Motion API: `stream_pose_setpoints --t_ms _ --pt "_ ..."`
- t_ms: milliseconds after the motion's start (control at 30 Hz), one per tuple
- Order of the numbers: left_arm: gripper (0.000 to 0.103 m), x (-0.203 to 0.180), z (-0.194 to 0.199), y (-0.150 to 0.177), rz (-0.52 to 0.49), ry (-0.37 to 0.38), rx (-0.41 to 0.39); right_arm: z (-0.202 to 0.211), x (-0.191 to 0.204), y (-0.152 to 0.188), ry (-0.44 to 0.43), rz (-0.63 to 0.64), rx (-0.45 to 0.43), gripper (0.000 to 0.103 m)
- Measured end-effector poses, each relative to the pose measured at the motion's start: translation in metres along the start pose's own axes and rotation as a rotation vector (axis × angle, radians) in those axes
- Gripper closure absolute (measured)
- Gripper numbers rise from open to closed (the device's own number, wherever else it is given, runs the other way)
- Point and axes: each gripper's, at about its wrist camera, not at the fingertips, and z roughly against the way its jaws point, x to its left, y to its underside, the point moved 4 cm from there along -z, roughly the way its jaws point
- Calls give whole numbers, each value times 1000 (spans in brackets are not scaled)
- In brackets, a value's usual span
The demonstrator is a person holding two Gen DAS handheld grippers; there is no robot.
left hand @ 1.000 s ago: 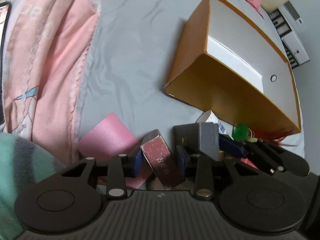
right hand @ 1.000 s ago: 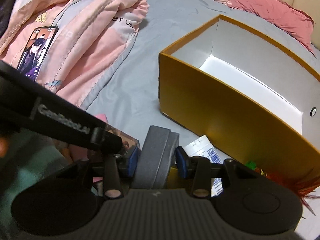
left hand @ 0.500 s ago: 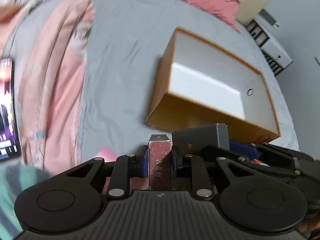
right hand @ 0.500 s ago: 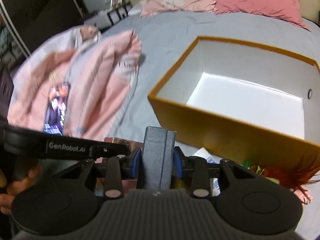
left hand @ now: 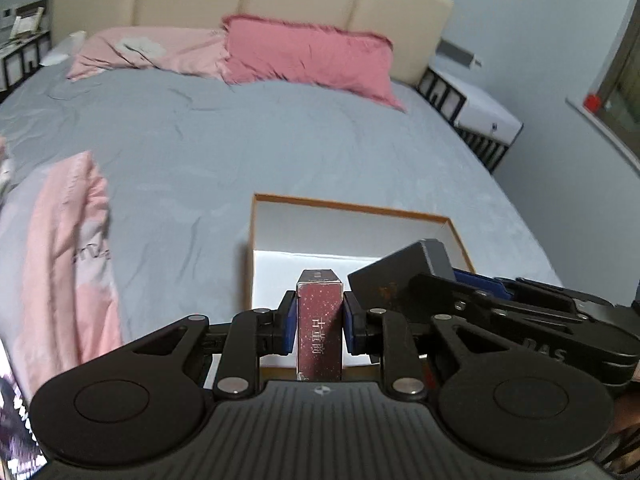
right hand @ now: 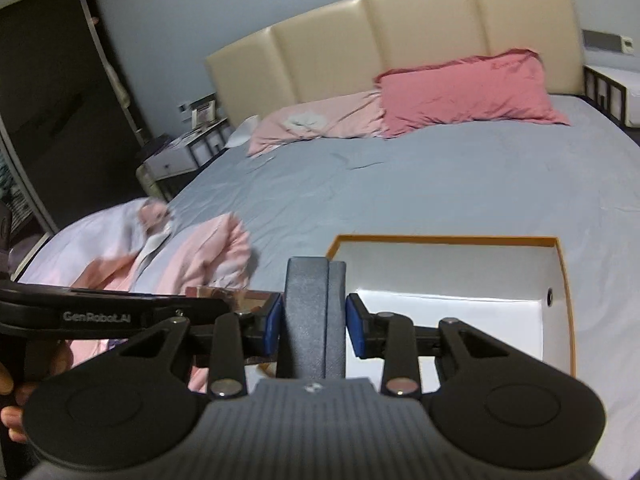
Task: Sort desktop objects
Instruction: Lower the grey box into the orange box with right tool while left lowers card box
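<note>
My left gripper (left hand: 319, 322) is shut on a dark red glittery box (left hand: 319, 320), held upright over the near edge of the open orange box (left hand: 352, 206) with a white inside. My right gripper (right hand: 315, 322) is shut on a grey case (right hand: 315, 304), held on edge above the near left part of the orange box (right hand: 564, 280). The grey case also shows in the left wrist view (left hand: 404, 276), just right of the red box. The red box's shiny side shows in the right wrist view (right hand: 224, 294).
The orange box sits on a grey bed sheet (left hand: 240, 152). A pink quilt (left hand: 68, 240) lies at the left. Pink pillows (left hand: 308, 56) and a beige headboard (right hand: 400, 36) are at the far end. A white nightstand (left hand: 476, 116) stands right of the bed.
Both grippers have lifted their boxes off the bed and tilted up, moving over the near side of the orange box. The loose items on the sheet have dropped out of view.
</note>
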Motion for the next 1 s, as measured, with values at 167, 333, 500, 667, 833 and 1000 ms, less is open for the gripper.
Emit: stream_pose_setpoints --t_ms 167,333,500,667,833,1000 --pt "78 -4 -57 -2 -60 -45 128 -49 -20 6 38 -44 59 67" --pt "78 1 -95 11 -116 -141 236 -92 -30 23 39 -86 133 67" --pt "78 6 -112 11 -128 -144 312 -121 -42 43 26 -111 188 67" --pt "78 19 -130 15 -120 -128 372 -138 -46 52 48 -120 220 67" --pt "77 18 -133 15 -116 -93 386 -144 -54 57 49 -164 243 67" --pt "77 20 -136 18 -109 -67 399 -144 -58 61 57 -170 256 67"
